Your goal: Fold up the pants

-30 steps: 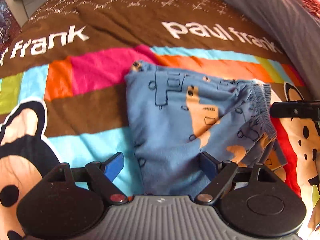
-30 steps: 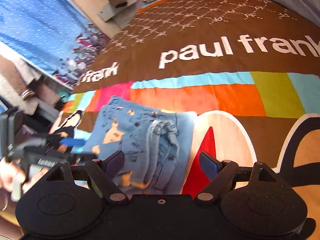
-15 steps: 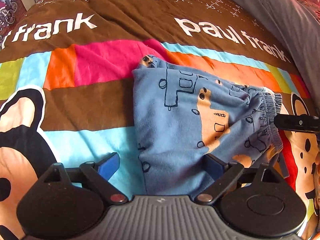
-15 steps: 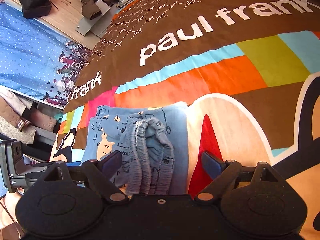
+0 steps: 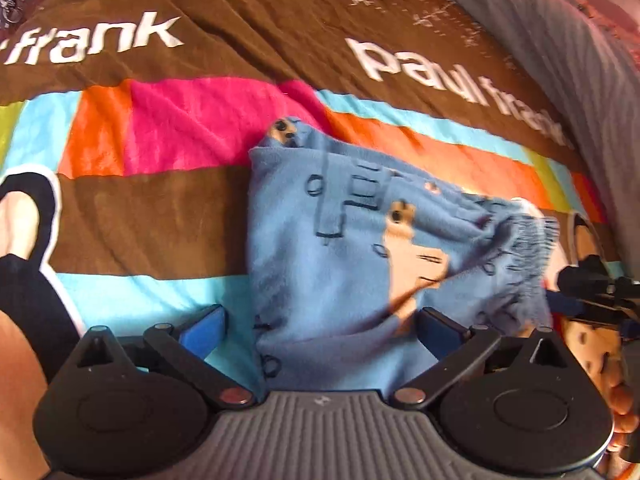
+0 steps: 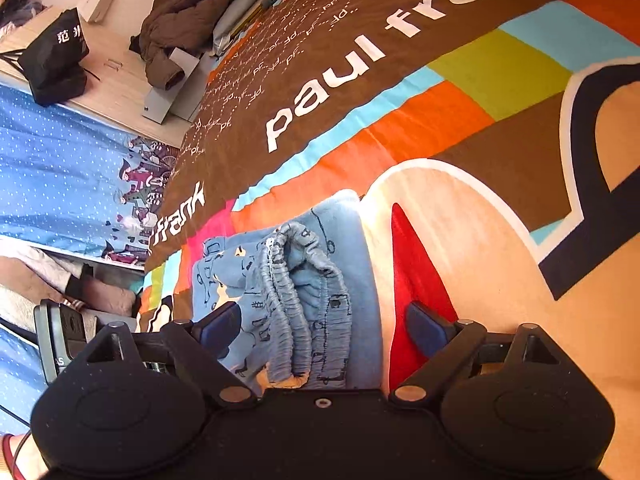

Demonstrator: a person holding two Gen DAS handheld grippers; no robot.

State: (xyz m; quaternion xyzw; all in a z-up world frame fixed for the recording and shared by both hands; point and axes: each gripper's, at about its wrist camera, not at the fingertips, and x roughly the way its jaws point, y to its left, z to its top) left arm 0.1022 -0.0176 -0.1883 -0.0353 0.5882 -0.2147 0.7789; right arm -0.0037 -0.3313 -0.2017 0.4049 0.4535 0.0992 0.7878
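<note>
Closer now, pants (image 5: 360,264) waistband rightward.

I see soft, matt blue printed fleece pants (image 5: 340,264) with a ribbed elastic waistband (image 6: 296,292), lying on a fuzzy multicoloured plush blanket (image 5: 168,132).

Looking like a bedroom in a home: a bed is taking up most of both views, w/ a fleece blanket (image 6: 460,120) spreading over it, brown w/ bright colour blocks & "paul frank" lettering. A brown jacket (image 6: 184,20) is lying crumpled at the far end of the bed. A black bag (image 6: 54,60) is sitting on the pale wood floor (image 6: 116,92), & a blue dotted sheet (image 6: 60,184) is hanging beside it
</note>
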